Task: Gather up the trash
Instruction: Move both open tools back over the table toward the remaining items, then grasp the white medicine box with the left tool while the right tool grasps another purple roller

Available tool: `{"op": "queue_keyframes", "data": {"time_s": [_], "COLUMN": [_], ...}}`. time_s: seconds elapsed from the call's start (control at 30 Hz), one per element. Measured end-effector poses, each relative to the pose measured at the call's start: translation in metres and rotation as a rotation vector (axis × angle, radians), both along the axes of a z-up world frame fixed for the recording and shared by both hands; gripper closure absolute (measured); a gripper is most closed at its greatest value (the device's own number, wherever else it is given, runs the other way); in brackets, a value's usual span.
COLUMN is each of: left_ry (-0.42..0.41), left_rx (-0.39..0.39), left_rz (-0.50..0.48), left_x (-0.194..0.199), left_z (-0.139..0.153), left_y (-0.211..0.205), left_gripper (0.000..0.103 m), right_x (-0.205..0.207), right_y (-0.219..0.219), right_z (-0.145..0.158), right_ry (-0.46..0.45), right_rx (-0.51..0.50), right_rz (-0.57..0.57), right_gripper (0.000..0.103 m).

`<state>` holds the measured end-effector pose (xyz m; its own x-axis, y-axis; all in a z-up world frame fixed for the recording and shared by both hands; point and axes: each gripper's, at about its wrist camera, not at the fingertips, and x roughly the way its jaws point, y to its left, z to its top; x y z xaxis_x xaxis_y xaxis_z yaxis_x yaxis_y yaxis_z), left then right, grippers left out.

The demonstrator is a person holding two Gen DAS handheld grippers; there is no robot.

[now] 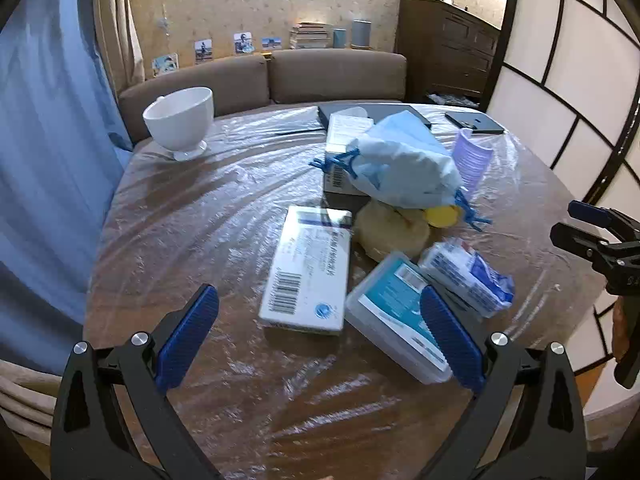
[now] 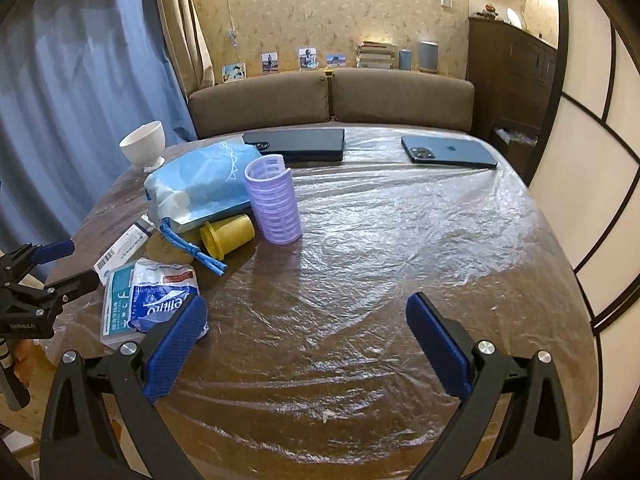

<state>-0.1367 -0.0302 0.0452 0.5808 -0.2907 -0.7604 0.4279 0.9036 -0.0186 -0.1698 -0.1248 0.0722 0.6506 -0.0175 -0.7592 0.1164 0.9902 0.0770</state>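
On a round table under clear plastic lies a heap of trash. A white barcode box (image 1: 308, 272) sits just ahead of my open left gripper (image 1: 318, 320), beside a teal-labelled plastic case (image 1: 400, 312) and a crumpled blue-and-white wrapper (image 1: 468, 276). Behind them lie a pale sponge-like lump (image 1: 390, 232), a yellow cap (image 1: 442, 216) and a light-blue drawstring bag (image 1: 404, 168) resting on another box (image 1: 340, 160). My right gripper (image 2: 306, 314) hangs open over bare plastic; the wrapper (image 2: 164, 296) lies by its left finger, with the yellow cap (image 2: 228, 234) and a purple hair roller (image 2: 274, 200) farther off.
A white footed bowl (image 1: 182, 120) stands at the far left edge. A dark tablet (image 2: 304, 144) and a blue phone (image 2: 448, 152) lie at the table's far side. A brown sofa (image 2: 332, 96) runs behind, a blue curtain (image 1: 48, 140) at left, a paper screen (image 2: 592, 160) at right.
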Motion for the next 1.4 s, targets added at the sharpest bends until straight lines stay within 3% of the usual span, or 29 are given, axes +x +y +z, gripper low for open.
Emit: {"op": "queue_keyframes", "data": {"time_s": [0.33, 0.53, 0.83, 0.97, 1.17, 1.27, 1.4], "left_ry": [0.020, 0.061, 0.053, 0.051, 0.038, 0.055, 0.068], "left_rx": [0.038, -0.028, -0.016, -0.014, -0.015, 0.010, 0.037], "left_rz": [0.001, 0.002, 0.030, 0.047, 0.038, 0.007, -0.044], "left_x": [0.010, 0.016, 0.028, 0.035, 0.047, 0.053, 0.058], "left_z": [-0.005, -0.010, -0.014, -0.014, -0.010, -0.015, -0.021], "left_y": [-0.006, -0.003, -0.001, 0.003, 0.008, 0.004, -0.004], "left_gripper": [0.002, 0.002, 0.002, 0.002, 0.002, 0.014, 0.019], "right_x": [0.020, 0.034, 0.072, 0.084, 0.097, 0.102, 0.109], "right_y": [-0.008, -0.015, 0.012, 0.014, 0.016, 0.017, 0.014], "right_z": [-0.008, -0.012, -0.013, -0.014, -0.016, -0.020, -0.025], "right_ry": [0.014, 0.003, -0.016, -0.010, -0.004, 0.005, 0.021], "right_rx": [-0.081, -0.036, -0.134, -0.121, -0.102, -0.105, -0.098], "right_rz": [-0.014, 0.015, 0.106, 0.115, 0.130, 0.130, 0.116], "right_gripper": [0.004, 0.004, 0.005, 0.005, 0.013, 0.018, 0.025]}}
